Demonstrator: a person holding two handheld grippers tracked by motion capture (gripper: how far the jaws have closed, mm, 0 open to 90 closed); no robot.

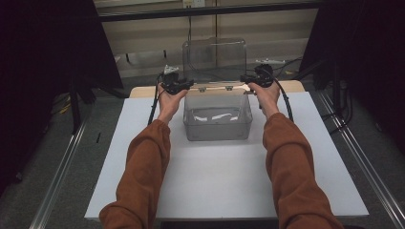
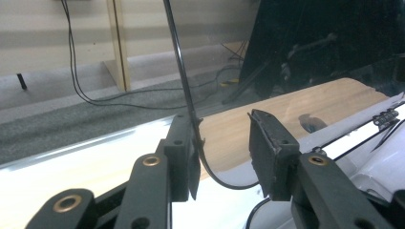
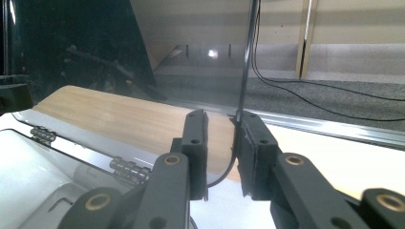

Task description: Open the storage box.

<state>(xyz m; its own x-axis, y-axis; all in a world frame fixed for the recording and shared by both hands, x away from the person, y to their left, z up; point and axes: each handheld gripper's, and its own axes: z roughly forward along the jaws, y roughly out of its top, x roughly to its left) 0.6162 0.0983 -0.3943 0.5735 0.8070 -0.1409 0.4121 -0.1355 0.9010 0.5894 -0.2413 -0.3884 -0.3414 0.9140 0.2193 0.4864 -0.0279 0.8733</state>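
A clear plastic box (image 1: 218, 125) stands at the far middle of the white board (image 1: 219, 186), its hinged lid (image 1: 215, 59) upright and open. My left gripper (image 1: 190, 85) sits at the lid's lower left corner. In the left gripper view the jaws (image 2: 222, 129) are wide apart and the lid's edge (image 2: 179, 57) rests against the left one. My right gripper (image 1: 244, 79) is at the lower right corner. In the right gripper view its jaws (image 3: 222, 119) stand narrowly apart around the lid's edge (image 3: 246, 57), which lies by the right jaw, a gap left beside the other.
A wooden tabletop (image 1: 143, 90) shows behind the board. Small hinges (image 3: 128, 168) join lid and box. Cables lie on the grey floor (image 2: 119, 100) beyond. Metal rails (image 1: 62, 167) run along both sides of the table, with dark screens left and right.
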